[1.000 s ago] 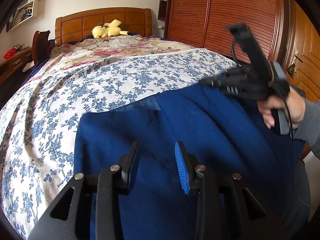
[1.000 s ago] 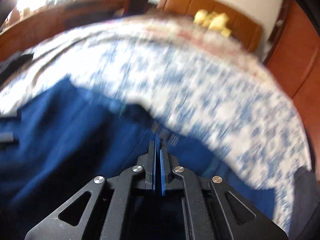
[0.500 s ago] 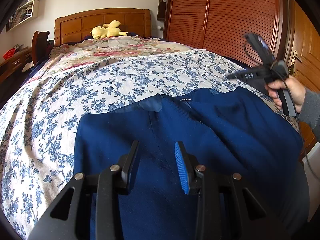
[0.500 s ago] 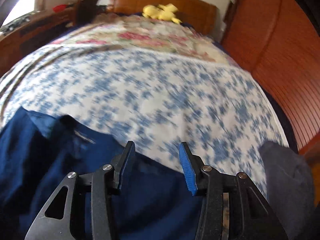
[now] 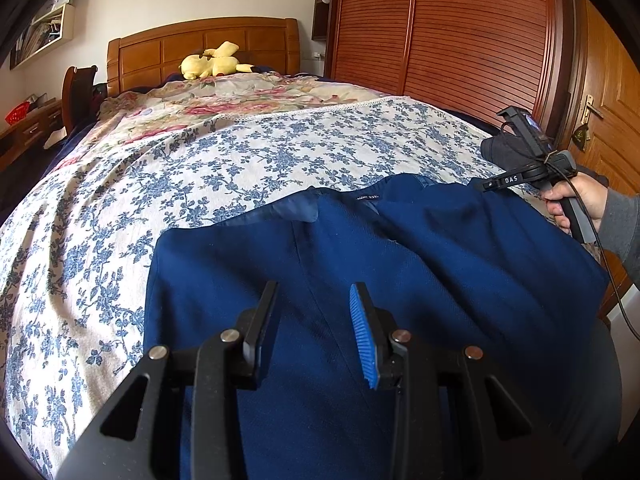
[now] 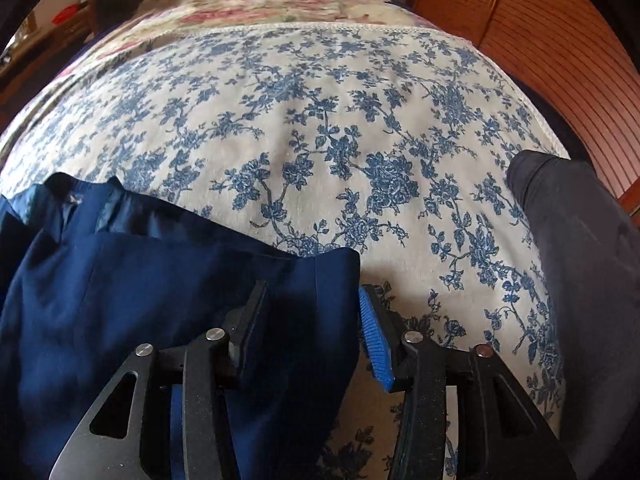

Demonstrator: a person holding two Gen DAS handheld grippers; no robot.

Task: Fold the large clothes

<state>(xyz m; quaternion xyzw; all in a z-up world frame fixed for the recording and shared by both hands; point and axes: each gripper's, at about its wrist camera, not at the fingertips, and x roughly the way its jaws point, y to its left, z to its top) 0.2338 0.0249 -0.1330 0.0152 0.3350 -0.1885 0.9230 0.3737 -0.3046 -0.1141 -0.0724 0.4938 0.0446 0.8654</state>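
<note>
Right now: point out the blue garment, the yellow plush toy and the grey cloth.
blue garment (image 5: 460,264), left wrist view, on its flat upper panel.
yellow plush toy (image 5: 212,65), left wrist view, on its body.
grey cloth (image 6: 580,232), right wrist view, on its middle.

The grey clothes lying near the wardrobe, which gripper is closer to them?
Right. The right gripper sits at the blue garment's edge on the bed, with the grey clothes just to its right. The left gripper hovers over the garment's middle, farther from them.
</note>
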